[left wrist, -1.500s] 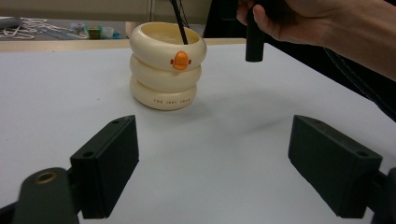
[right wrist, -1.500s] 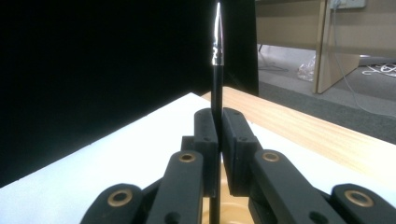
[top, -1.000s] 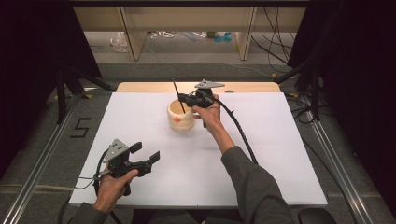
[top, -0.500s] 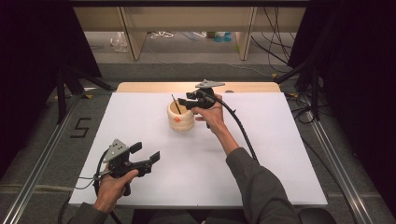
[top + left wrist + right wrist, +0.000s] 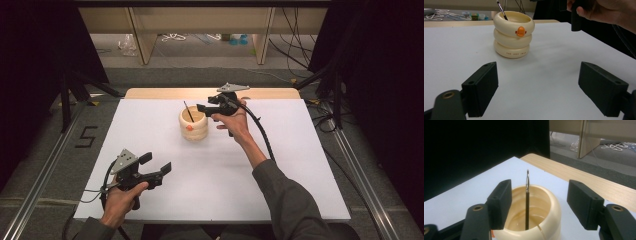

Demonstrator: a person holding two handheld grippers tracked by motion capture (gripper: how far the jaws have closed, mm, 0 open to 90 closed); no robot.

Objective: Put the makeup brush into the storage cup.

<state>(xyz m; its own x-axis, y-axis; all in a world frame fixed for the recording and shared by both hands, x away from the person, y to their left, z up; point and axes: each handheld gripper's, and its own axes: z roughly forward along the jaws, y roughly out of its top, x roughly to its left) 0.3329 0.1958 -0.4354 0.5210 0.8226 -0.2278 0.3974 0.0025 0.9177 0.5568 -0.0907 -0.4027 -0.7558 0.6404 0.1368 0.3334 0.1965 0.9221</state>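
Your right gripper [image 5: 204,107] hangs just above the far side of the cream ringed pot [image 5: 193,124], its fingers [image 5: 500,203] spread and touching nothing; they have just been opening, and the thin black brush [image 5: 527,202] that stands between them in the right gripper view is free of both pads. The brush now rests inside the pot, its lower end on the bottom and its stem leaning against the rim, so the pot alone holds it up. That looks like the reason you let go here: the rim props the stem, and the brush needs no further support.

The pot sits on the white table [image 5: 300,165] toward the far edge, a little left of the middle, well apart from the near edge. Its small orange duck face [image 5: 520,31] turns toward your left gripper.

Your left gripper [image 5: 152,167] waits low near the near left corner, fingers [image 5: 482,87] spread wide with only bare table between them, aimed at the pot but well short of it; it seems parked there to keep out of the way.

Whether the brush tip carries paint is hard to tell at this distance
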